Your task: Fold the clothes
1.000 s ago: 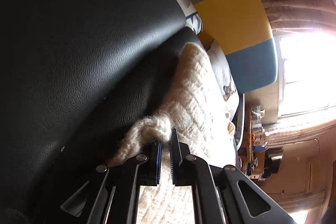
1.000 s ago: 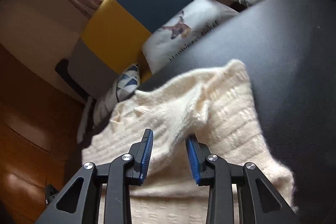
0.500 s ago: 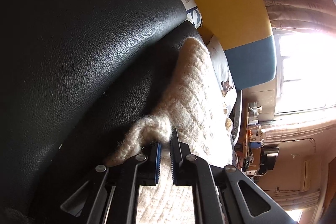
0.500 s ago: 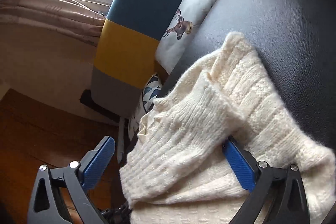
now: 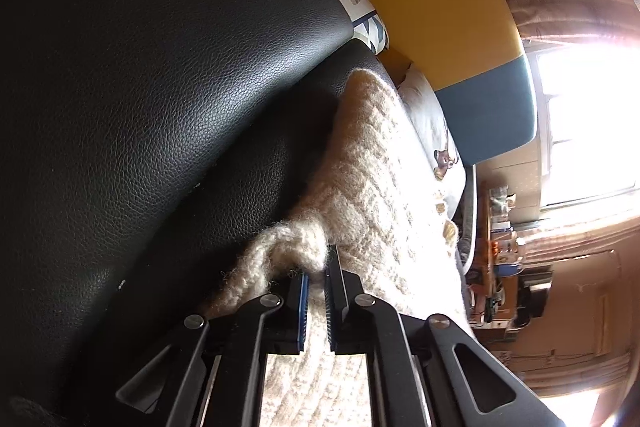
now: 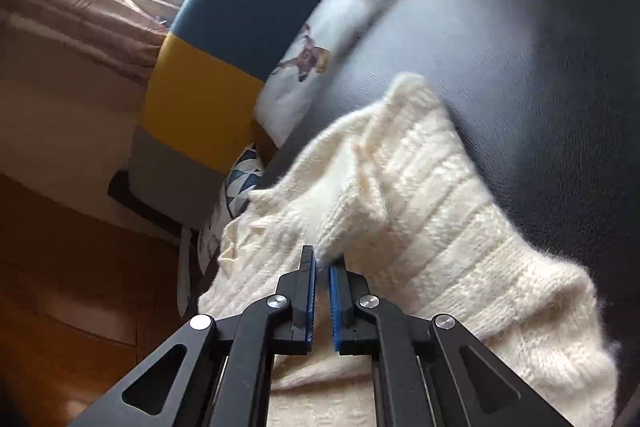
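A cream knitted sweater [image 6: 436, 227] lies on a black leather surface [image 6: 540, 67]. My right gripper [image 6: 322, 261] is shut on a ribbed fold of the sweater, probably a sleeve cuff, which rises a little from the rest. In the left wrist view the same sweater [image 5: 372, 179] stretches away along the black leather surface [image 5: 140, 87]. My left gripper [image 5: 317, 267] is shut on a bunched edge of the knit, which bulges above the blue pads.
A grey, yellow and blue padded chair back [image 6: 208, 79] stands behind the leather surface, with a white cushion with a deer print [image 6: 316, 67] and a patterned cushion [image 5: 368, 27]. A bright window [image 5: 588, 115], curtains and a cluttered desk [image 5: 500, 255] lie beyond. A wood floor [image 6: 60, 267] lies below.
My right gripper was wide open around the sleeve fold and has now shut on it. My left gripper has kept its hold on the sweater's edge, with only a slight shift of view.
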### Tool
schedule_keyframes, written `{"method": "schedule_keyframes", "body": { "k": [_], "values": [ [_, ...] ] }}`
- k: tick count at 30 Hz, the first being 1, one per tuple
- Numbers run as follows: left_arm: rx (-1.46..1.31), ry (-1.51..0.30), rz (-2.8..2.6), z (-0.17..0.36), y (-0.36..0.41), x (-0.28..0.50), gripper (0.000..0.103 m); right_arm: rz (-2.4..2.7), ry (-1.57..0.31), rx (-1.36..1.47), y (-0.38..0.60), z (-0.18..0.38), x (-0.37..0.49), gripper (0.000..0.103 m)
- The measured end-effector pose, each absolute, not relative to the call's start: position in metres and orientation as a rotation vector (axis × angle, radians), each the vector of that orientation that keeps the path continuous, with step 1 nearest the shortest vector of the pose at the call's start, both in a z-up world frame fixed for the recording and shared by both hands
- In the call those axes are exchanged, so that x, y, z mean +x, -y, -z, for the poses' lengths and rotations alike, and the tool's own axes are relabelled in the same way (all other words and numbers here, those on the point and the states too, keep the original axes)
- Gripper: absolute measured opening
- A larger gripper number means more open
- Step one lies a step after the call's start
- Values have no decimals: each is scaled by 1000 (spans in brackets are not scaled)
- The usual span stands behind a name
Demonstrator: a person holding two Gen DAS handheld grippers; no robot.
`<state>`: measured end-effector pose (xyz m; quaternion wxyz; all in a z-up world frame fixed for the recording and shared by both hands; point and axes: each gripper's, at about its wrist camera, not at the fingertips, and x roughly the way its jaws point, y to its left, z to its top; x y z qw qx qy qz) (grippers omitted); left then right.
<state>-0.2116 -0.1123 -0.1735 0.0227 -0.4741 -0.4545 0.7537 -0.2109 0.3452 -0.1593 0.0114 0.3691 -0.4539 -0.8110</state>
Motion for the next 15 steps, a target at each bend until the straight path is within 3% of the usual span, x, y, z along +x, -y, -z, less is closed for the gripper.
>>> {"method": "schedule_keyframes", "body": {
  "k": [6, 10, 12, 15],
  "values": [
    [-1497, 1379, -2335, 168, 113, -211, 6, 2628, 1152, 1172, -336, 138, -194, 7],
    [-1534, 1297, -2358, 159, 111, -212, 6, 2510, 1327, 1191, -353, 175, -192, 7],
    [-1540, 1295, -2344, 159, 113, -206, 6, 2436, 1416, 1163, -362, 179, -190, 14],
    [-1525, 1269, -2338, 162, 122, -186, 6, 2457, 1351, 1184, -367, 168, -182, 20]
  ]
}}
